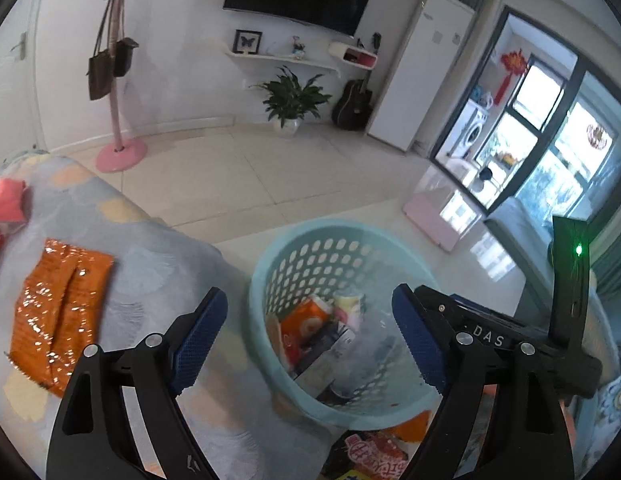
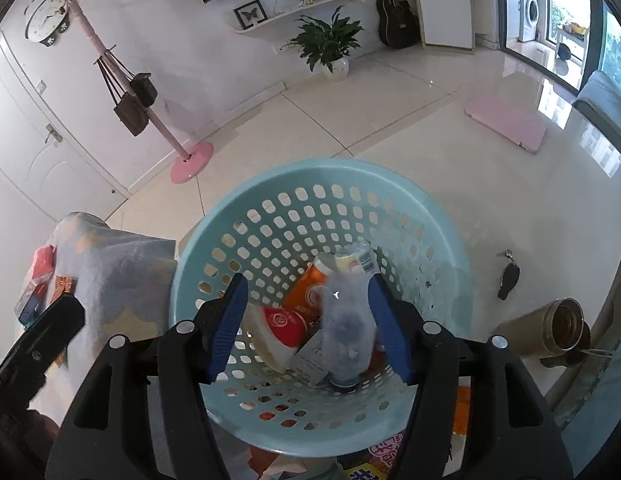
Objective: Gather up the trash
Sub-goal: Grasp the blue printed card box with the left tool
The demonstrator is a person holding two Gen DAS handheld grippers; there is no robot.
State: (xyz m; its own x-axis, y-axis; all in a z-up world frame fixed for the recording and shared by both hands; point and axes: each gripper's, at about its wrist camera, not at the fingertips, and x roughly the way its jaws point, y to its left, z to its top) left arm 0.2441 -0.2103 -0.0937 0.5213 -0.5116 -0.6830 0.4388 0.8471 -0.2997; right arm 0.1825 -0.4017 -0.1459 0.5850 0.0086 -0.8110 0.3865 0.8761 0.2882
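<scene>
My left hand-held gripper (image 1: 310,336) is spread wide w/ nothing between the blue pads, hanging over the near rim of the light-blue perforated basket (image 1: 270,276). My right hand-held gripper (image 2: 310,328) sits above the basket's (image 2: 442,240) mouth, jaws apart; a clear plastic bottle (image 2: 346,312) lies between them, close against the right pad, gap on the left side. Can't tell if that pad actually touches it.

Inside the basket: an orange pack (image 2: 308,290), a red-and-white wrapper (image 2: 280,326), a small grey-white box (image 2: 310,356).

Still outside: a crinkled orange foil wrapper (image 1: 58,312) on the patterned cloth (image 1: 158,264) to the left, red packaging (image 1: 6,200) further back on it, and printed wrappers (image 1: 374,454) just under the basket's near edge.

In the right-wrist view, a brown flask (image 2: 546,330) lies on its side right of the basket, w/ a dark key fob (image 2: 508,276) on the floor (image 2: 390,120).
</scene>
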